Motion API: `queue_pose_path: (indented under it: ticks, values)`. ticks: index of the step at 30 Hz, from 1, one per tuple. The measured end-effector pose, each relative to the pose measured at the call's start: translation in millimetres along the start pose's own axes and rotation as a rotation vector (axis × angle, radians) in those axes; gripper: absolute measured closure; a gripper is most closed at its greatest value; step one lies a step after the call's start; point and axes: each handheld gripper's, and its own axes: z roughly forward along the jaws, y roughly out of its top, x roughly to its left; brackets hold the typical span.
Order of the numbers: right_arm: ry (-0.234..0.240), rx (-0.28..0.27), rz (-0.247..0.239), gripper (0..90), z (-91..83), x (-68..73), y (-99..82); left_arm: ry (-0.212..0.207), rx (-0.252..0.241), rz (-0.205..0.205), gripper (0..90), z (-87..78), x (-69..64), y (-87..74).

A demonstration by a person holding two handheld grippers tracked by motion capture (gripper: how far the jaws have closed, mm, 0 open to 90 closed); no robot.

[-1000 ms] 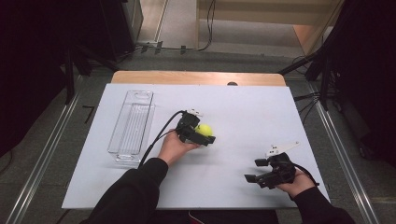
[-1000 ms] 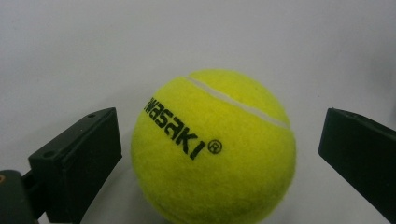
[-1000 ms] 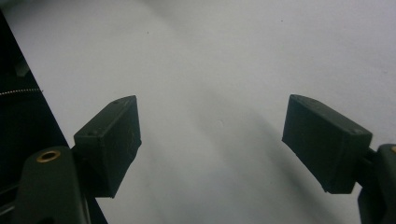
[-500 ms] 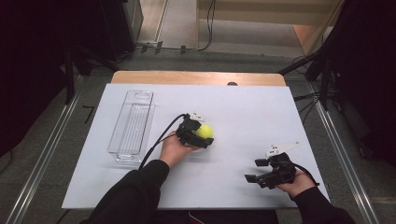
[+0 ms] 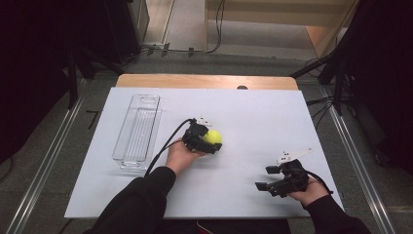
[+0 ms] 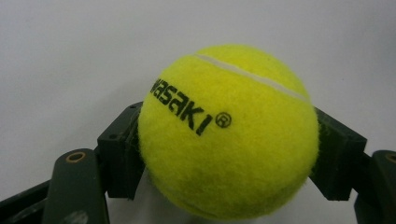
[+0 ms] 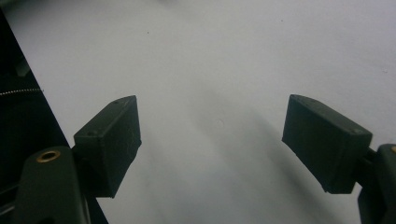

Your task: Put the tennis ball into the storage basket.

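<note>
A yellow tennis ball [image 5: 213,136] with black lettering rests on the white board near its middle. My left gripper [image 5: 212,140] comes at it from the left, and its jaws have just been closing with the ball between them. In the left gripper view both black pads [image 6: 122,154] press against the sides of the ball [image 6: 229,130], so it is gripped. My right gripper [image 5: 265,178] hovers low over the board's front right part, open, with nothing but bare board between its fingers [image 7: 112,140].
A long clear plastic tray [image 5: 138,131] lies lengthwise on the left part of the white board [image 5: 253,112], apart from the ball. A wooden table edge [image 5: 204,80] shows behind the board. Metal rails run along both sides.
The left gripper's jaws stood wide around the ball and have drawn in onto it. Both hands stay where they were, and the right gripper is unchanged.
</note>
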Motion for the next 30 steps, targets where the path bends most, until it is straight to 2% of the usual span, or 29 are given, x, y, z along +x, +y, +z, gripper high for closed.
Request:
queue_pose_path:
  ticks: [7, 11, 19, 27, 30]
  values:
    - [0.001, -0.001, 0.0, 17.4, -0.2, -0.1, -0.1, 0.007, 0.013, -0.004, 25.8, -3.8, 2.0, 1.2]
    - [0.002, 0.002, -0.002, 17.4, -0.1, -0.1, -0.1, 0.004, -0.001, -0.019, 25.8, -7.6, 2.6, 2.8]
    - [0.006, 0.001, -0.001, 17.4, 0.0, 0.4, 0.1, -0.029, -0.006, -0.046, 25.8, -18.8, 3.3, 8.7]
    - [0.005, 0.001, -0.001, 17.4, 0.4, 0.2, 0.1, -0.038, -0.007, -0.043, 25.8, -29.8, 1.5, 13.4]
    - [0.004, 0.001, 0.0, 17.4, 0.5, 0.1, 0.2, -0.038, 0.0, -0.026, 25.8, -34.7, -0.2, 15.5]
